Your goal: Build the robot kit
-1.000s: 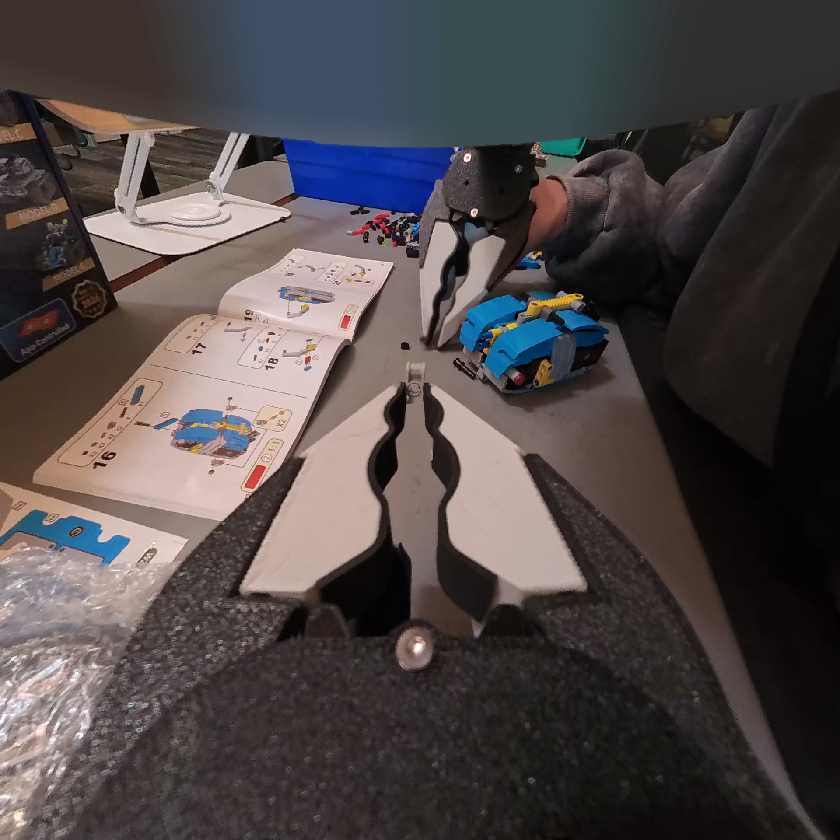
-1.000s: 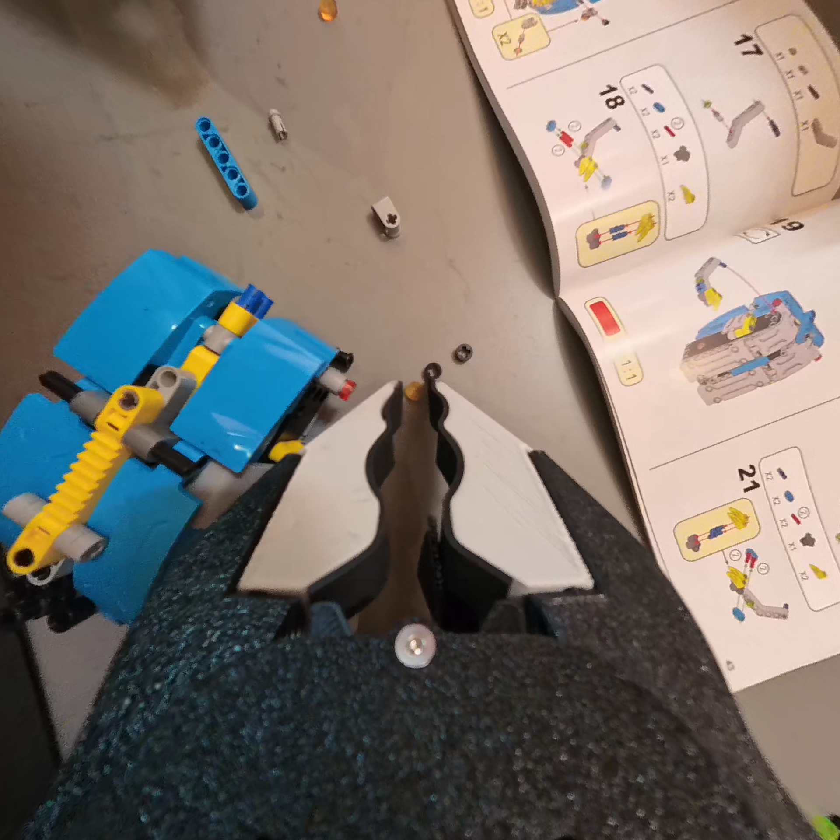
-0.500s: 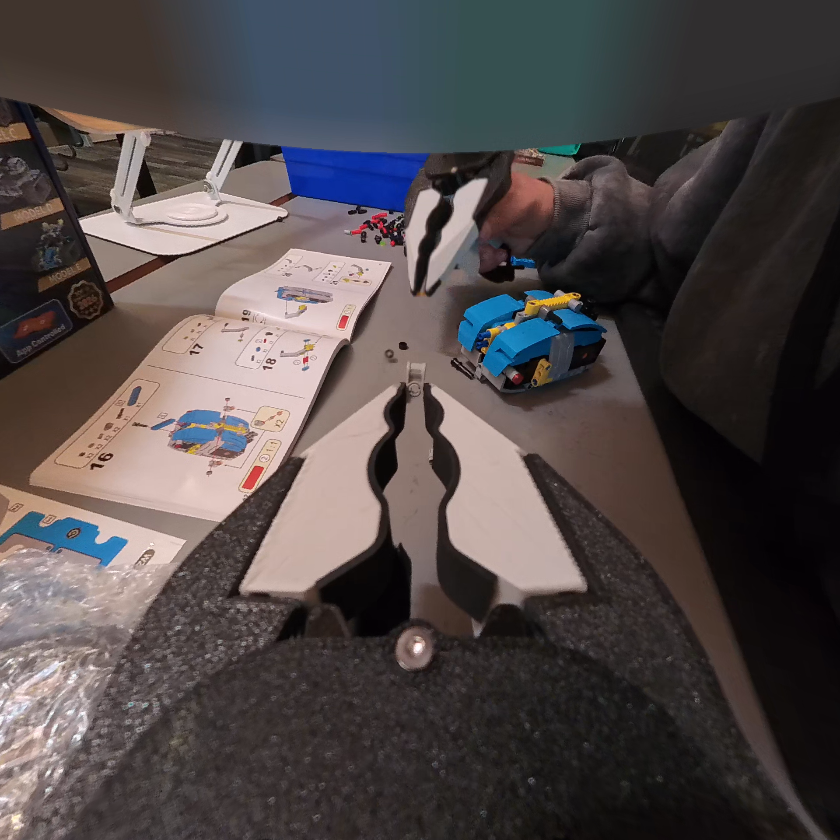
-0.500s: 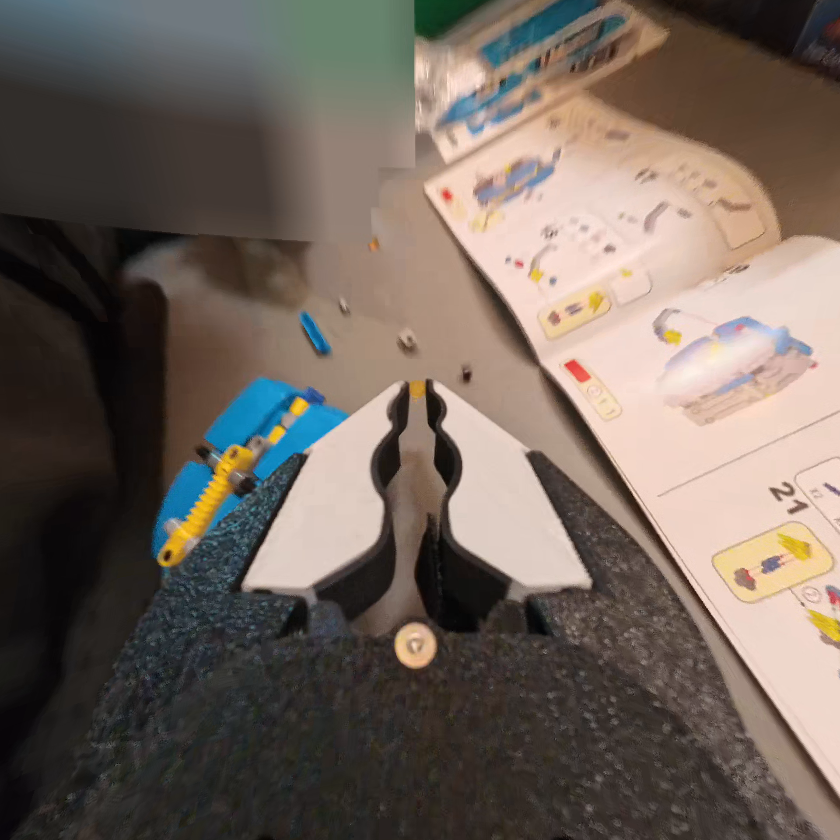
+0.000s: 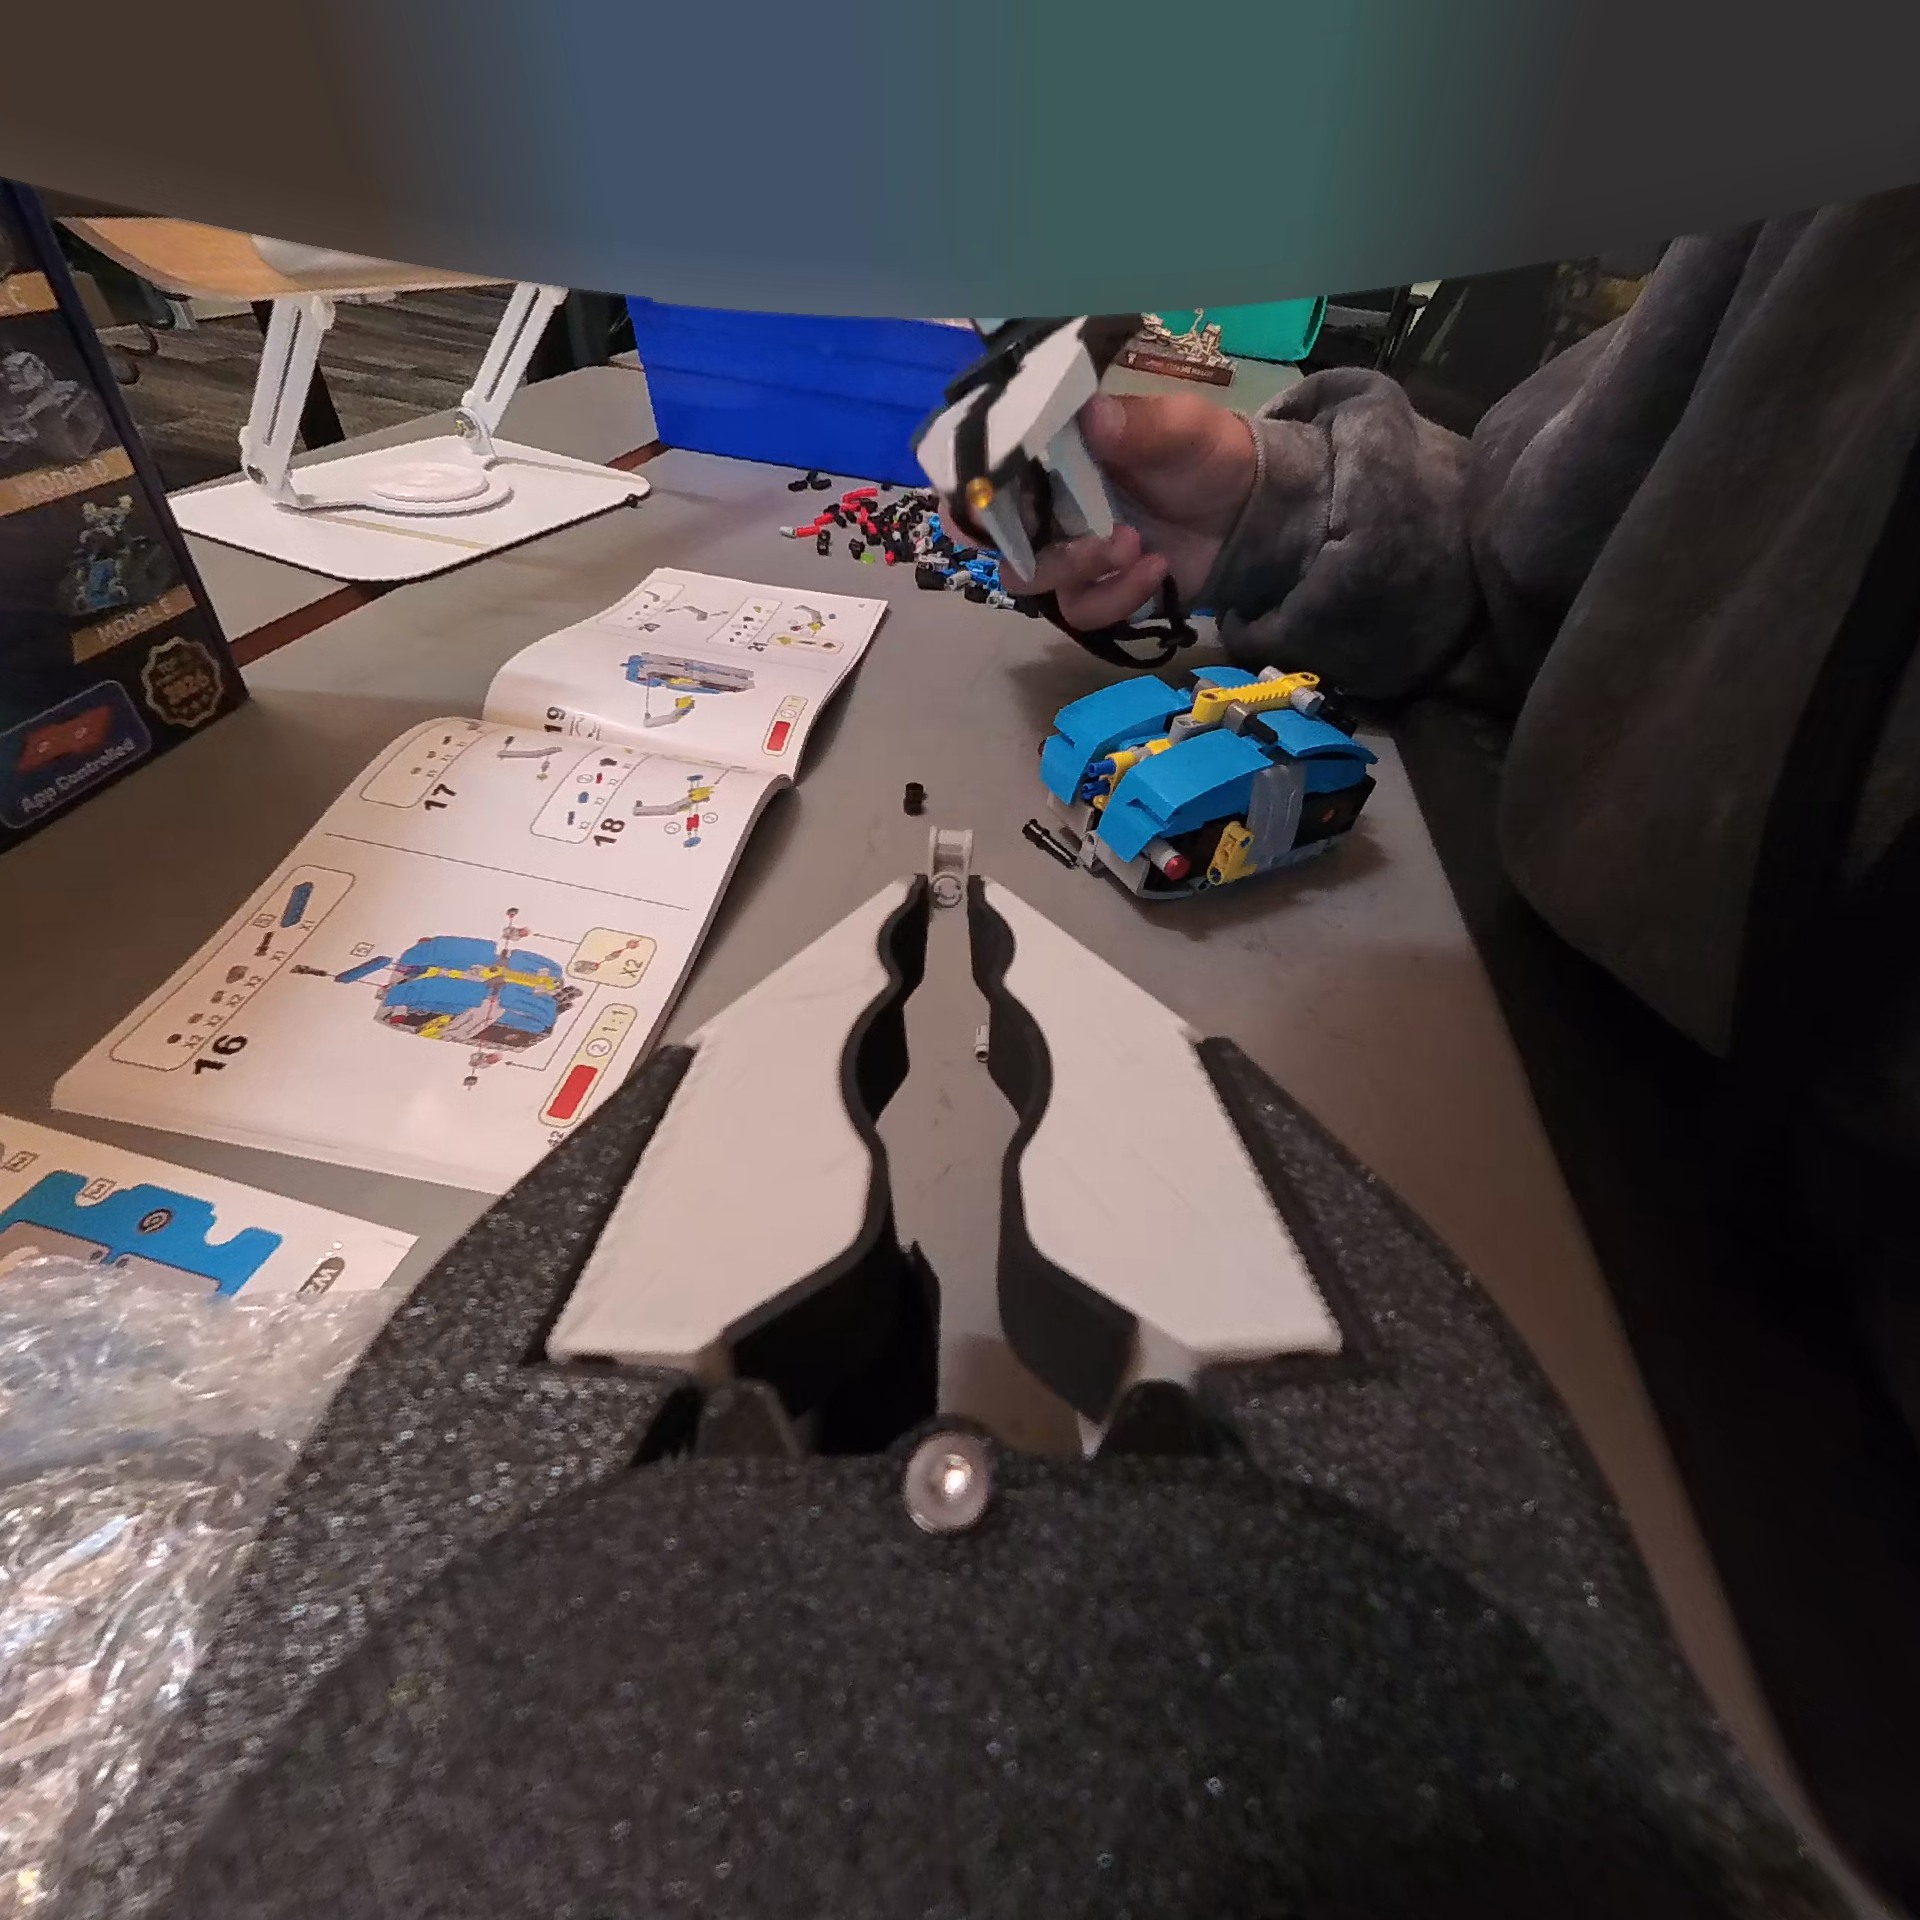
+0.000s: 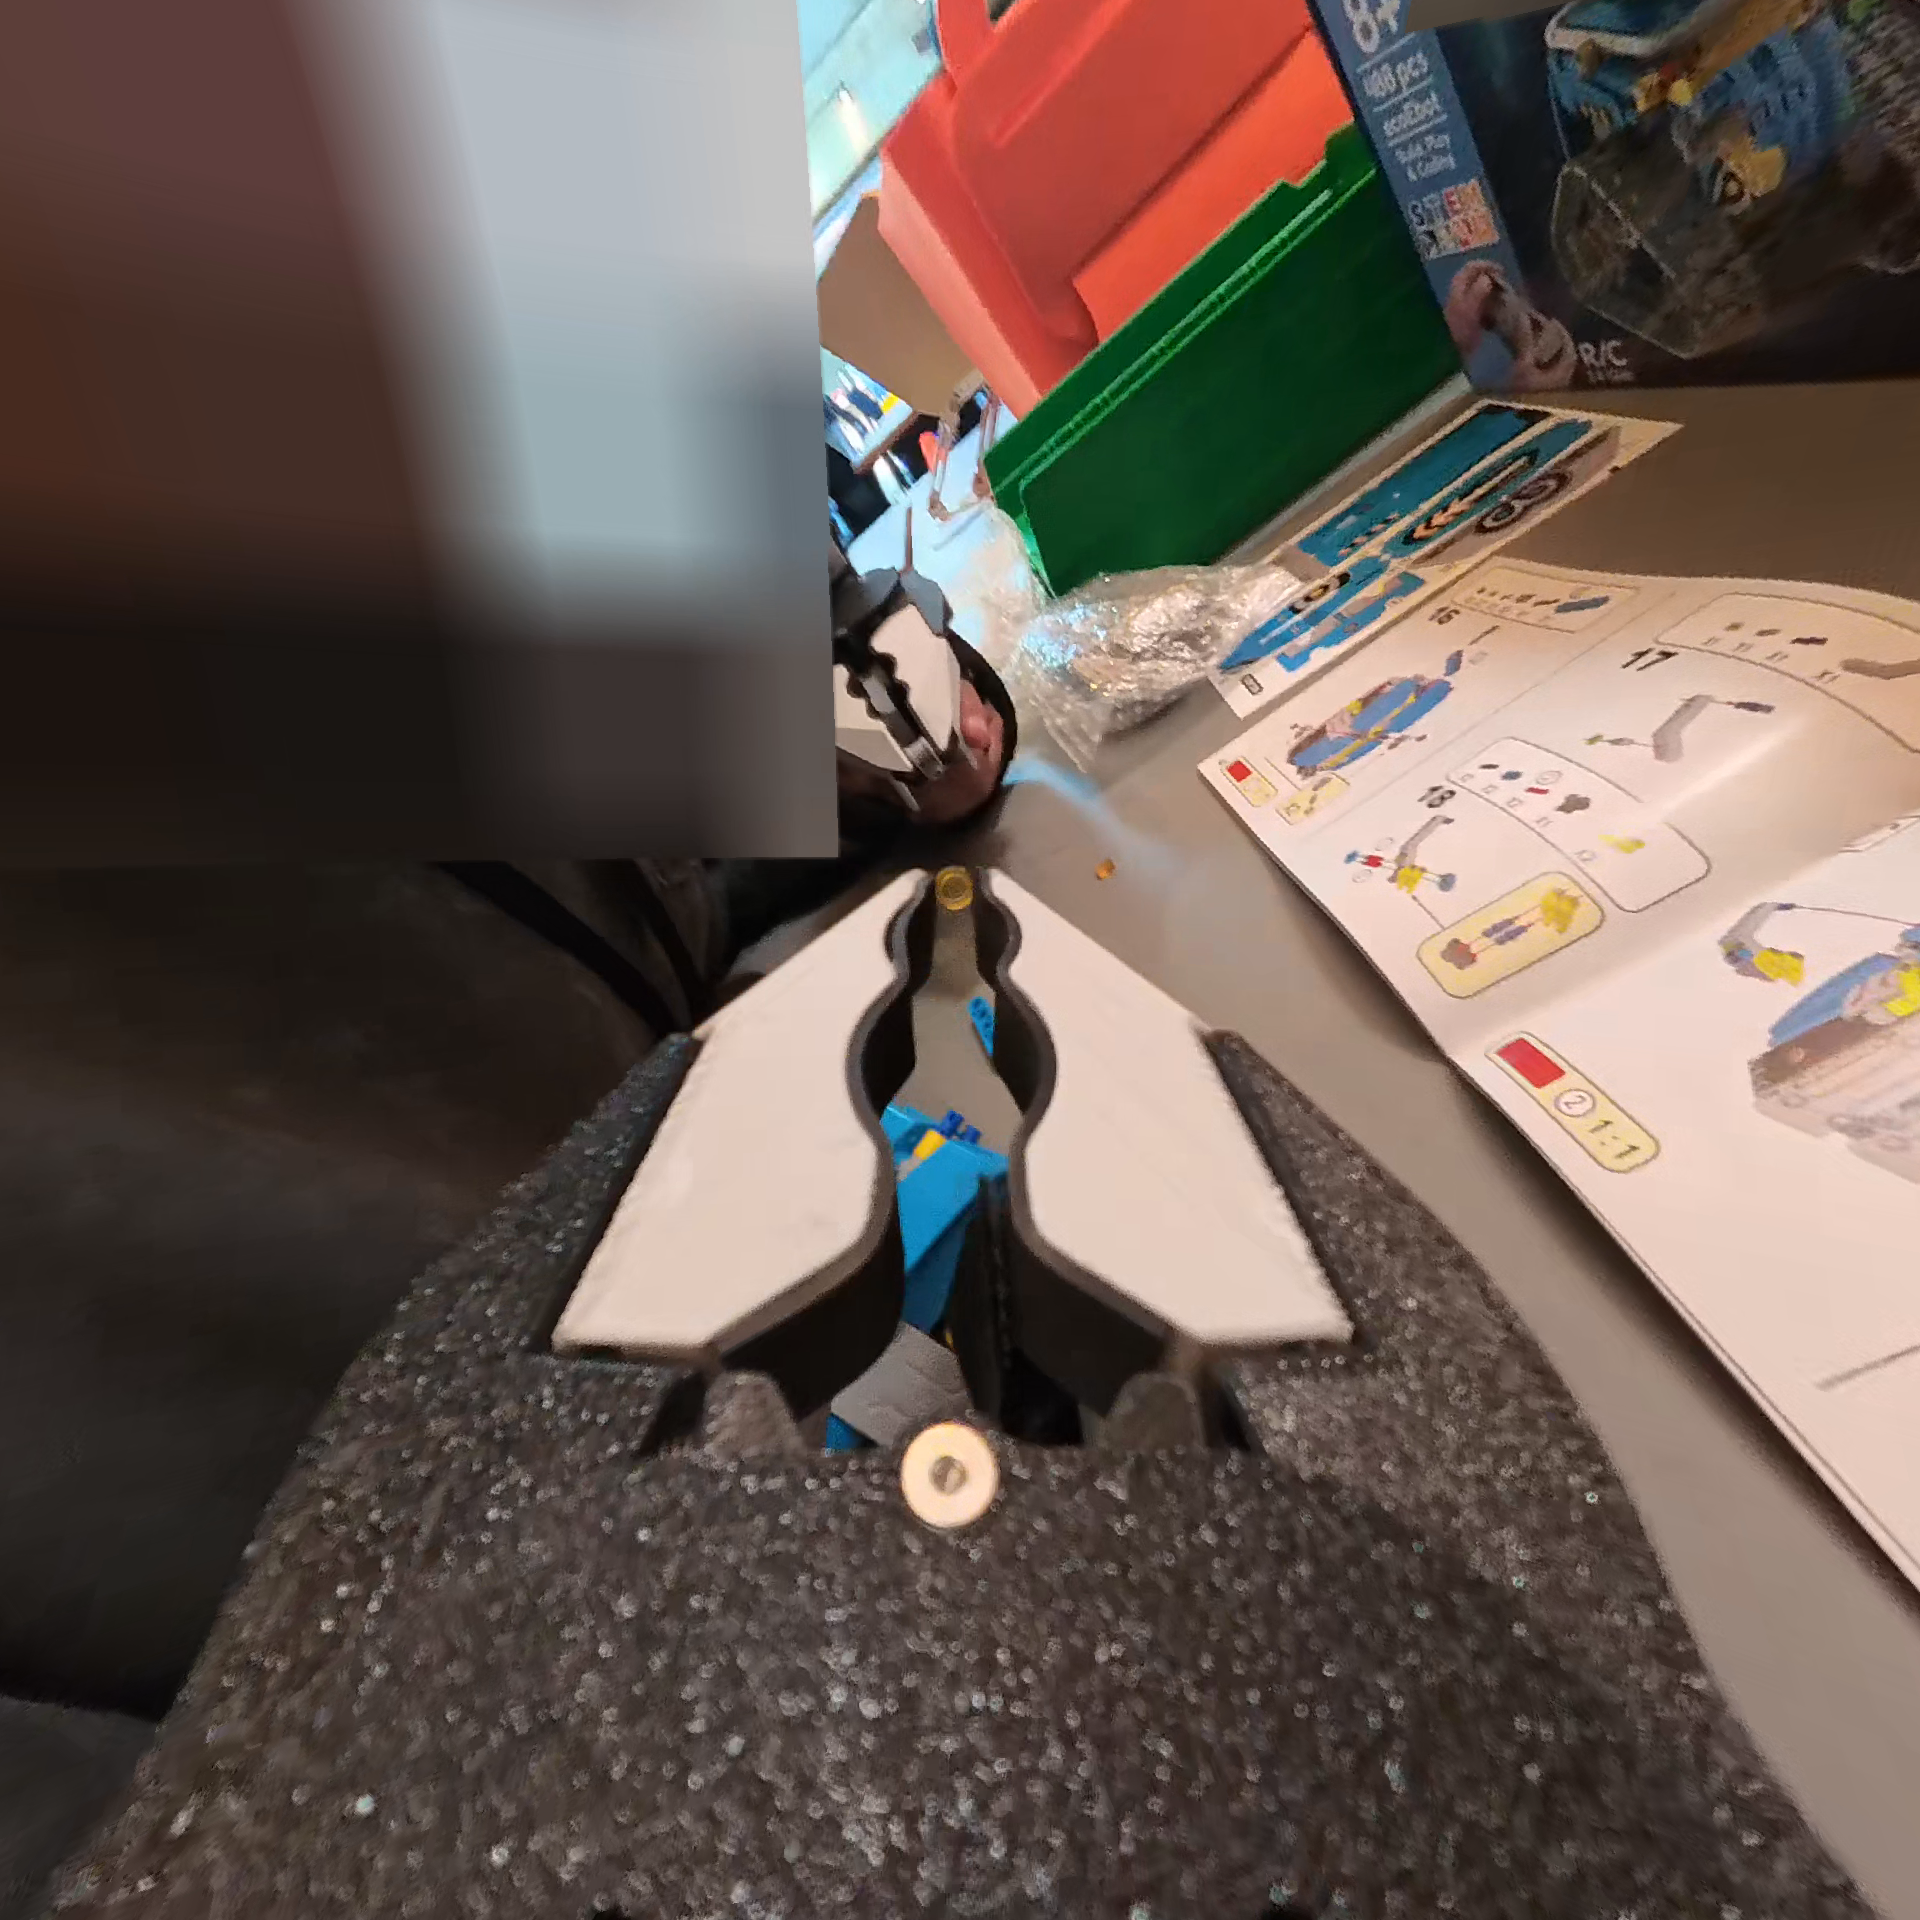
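Note:
My left gripper [image 5: 945, 891] is shut on a small grey connector piece [image 5: 949, 854] and holds it low over the grey table [image 5: 1299, 1018]. My right gripper [image 6: 954, 883] is shut on a tiny yellow round piece [image 6: 953, 891]. In the left wrist view the right gripper [image 5: 1000, 499] is raised in a hand above the table, behind the blue and yellow brick car [image 5: 1205, 779]. The car [image 6: 935, 1195] shows between the right gripper's fingers, below it. The left gripper [image 6: 902, 707] shows far off in the right wrist view. An open instruction booklet [image 5: 468, 894] lies left of the car.
A pile of small loose parts [image 5: 894, 520] lies before a blue bin [image 5: 790, 384]. A black bit [image 5: 914, 798] lies near the grey piece. A white stand [image 5: 416, 488], a set box [image 5: 83, 582], a sticker sheet [image 5: 135, 1236] and crinkled plastic [image 5: 125, 1507] are at left. A green bin [image 6: 1226, 436] stands behind. The tips of one gripper are about 15 cm away from the tips of the other. Between my right fingertips and the black bit [image 5: 914, 798] there is roughly 11 cm.
My right gripper has lifted off the table with the yellow piece and tilted up to point toward the left gripper. My left gripper has stayed still with the grey piece.

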